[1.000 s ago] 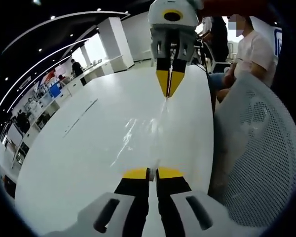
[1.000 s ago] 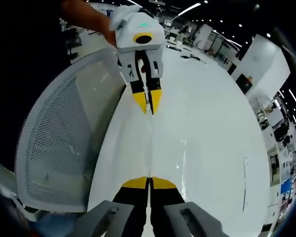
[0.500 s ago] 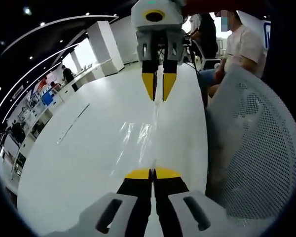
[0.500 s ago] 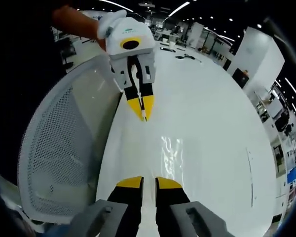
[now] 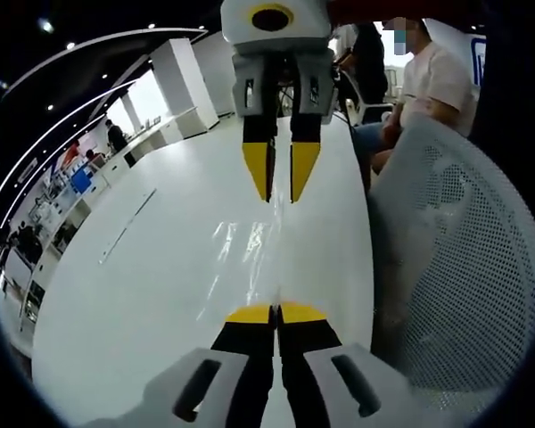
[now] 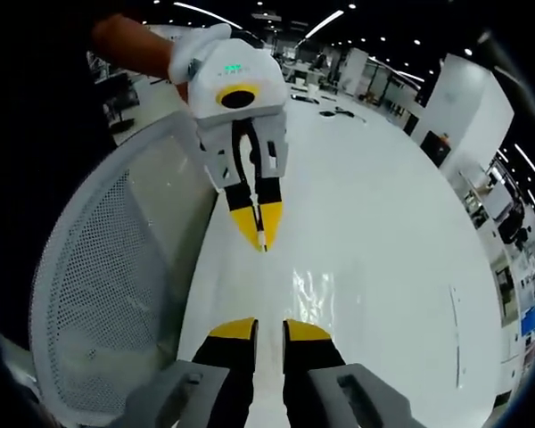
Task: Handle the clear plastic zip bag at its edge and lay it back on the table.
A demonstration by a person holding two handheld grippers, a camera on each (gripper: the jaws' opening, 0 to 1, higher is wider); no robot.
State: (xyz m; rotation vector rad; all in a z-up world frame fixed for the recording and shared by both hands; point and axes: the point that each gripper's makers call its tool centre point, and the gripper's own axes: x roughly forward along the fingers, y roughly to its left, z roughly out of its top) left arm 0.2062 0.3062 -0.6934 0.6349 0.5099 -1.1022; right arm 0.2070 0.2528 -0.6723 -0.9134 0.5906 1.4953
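Left tool (image 5: pixel 275 313): clenched on the near edge of the clear zip bag (image 5: pixel 250 254). Right tool (image 6: pixel 268 329): released, jaws apart. Bag: flat on the white bench (image 5: pixel 134 267), long axis running between both tools.

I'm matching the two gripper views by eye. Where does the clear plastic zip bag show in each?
Left gripper view: the clear plastic zip bag lies centre, running from the shut left gripper toward the open right gripper.
Right gripper view: bag at lower centre, right of the gripper gap.
Shared landmark: the white mesh chair back.
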